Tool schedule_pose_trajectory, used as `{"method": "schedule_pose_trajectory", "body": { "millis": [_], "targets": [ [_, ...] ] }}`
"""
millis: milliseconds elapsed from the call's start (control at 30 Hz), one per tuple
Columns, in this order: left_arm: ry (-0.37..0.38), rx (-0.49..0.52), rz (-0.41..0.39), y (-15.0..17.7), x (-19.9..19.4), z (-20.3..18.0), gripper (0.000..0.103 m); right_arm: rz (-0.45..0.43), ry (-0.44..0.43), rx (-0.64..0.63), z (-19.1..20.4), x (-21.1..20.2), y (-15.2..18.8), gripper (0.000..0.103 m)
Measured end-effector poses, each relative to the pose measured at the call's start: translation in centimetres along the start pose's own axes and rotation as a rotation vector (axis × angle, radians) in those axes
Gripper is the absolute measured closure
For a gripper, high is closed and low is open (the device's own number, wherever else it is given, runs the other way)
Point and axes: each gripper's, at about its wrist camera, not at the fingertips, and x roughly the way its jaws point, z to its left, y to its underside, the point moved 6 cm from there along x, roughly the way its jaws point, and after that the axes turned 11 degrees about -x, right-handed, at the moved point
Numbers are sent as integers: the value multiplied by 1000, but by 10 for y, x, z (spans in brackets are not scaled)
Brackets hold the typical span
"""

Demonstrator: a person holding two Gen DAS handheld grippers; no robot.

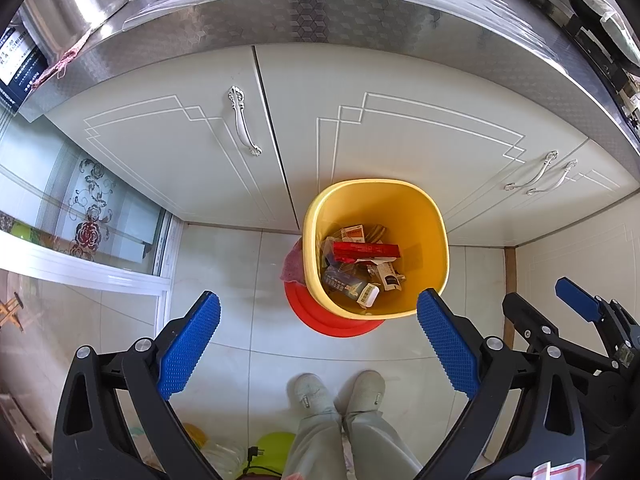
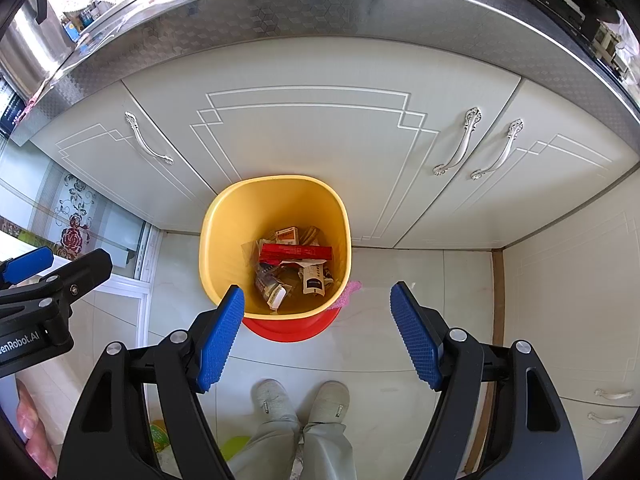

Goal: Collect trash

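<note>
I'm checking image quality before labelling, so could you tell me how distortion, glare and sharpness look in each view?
Left wrist view: strong fisheye bending of the pale cabinet doors, glare on the shiny patterned steel countertop edge, the yellow plastic bin sharp. Right wrist view: the same bowing, dark corners, bright reflections on the countertop edge, bin contents legible.

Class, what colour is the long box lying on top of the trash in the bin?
Red long box, clearest in the right wrist view.

The left gripper (image 1: 318,310) hangs with its blue-padded jaws wide apart and empty, low in the frame. Between them, at centre, a yellow plastic waste bin (image 1: 434,236) stands on a red round base (image 1: 320,320), holding a red carton (image 1: 366,250) among crumpled packets. White cabinet doors (image 1: 420,140) fill the upper frame.
</note>
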Motion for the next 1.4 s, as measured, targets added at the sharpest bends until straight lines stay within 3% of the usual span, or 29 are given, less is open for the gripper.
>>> {"method": "schedule_pose_trajectory", "body": {
  "millis": [1400],
  "targets": [
    [1,0,10,-2,6,5,5,25,1,-7,1,11,-2,27]
  ]
}}
